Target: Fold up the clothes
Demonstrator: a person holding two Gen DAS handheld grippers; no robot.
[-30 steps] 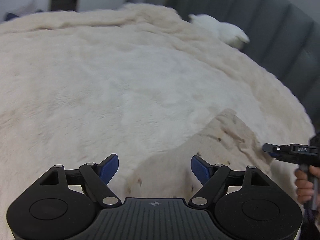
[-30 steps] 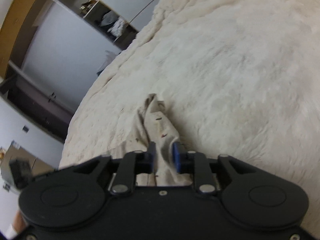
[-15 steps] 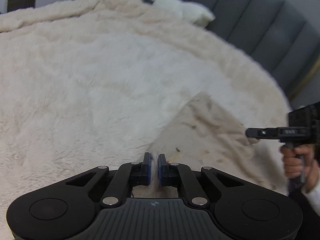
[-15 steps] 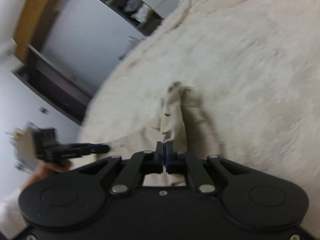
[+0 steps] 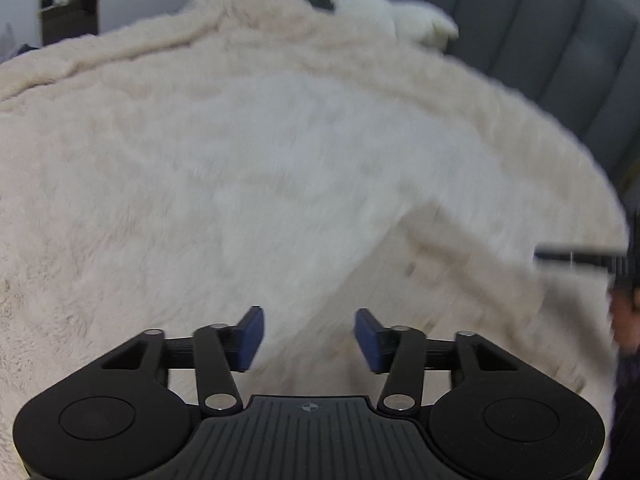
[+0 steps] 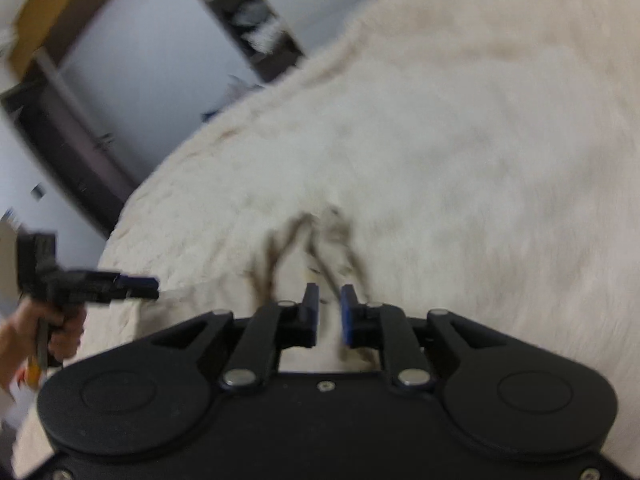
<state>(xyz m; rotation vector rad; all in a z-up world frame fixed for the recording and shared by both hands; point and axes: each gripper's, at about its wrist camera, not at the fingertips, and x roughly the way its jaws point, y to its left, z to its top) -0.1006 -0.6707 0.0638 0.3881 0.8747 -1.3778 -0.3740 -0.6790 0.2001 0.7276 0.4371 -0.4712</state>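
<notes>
A cream garment with small dark specks lies on the fluffy cream blanket. My left gripper is open just above the garment's near left edge, nothing between its blue pads. My right gripper is partly open over a bunched, creased part of the garment; cloth shows between the fingers, but the pads are apart. The right gripper also shows at the right edge of the left wrist view, the left gripper at the left of the right wrist view. Both views are motion-blurred.
A grey padded headboard runs along the far right, with a white pillow against it. Shelving and a wardrobe stand beyond the bed's far edge. The blanket covers the whole bed.
Half a second ago both grippers were shut on the garment. Now both have opened and let the cloth go; it lies lower and flatter on the blanket.
</notes>
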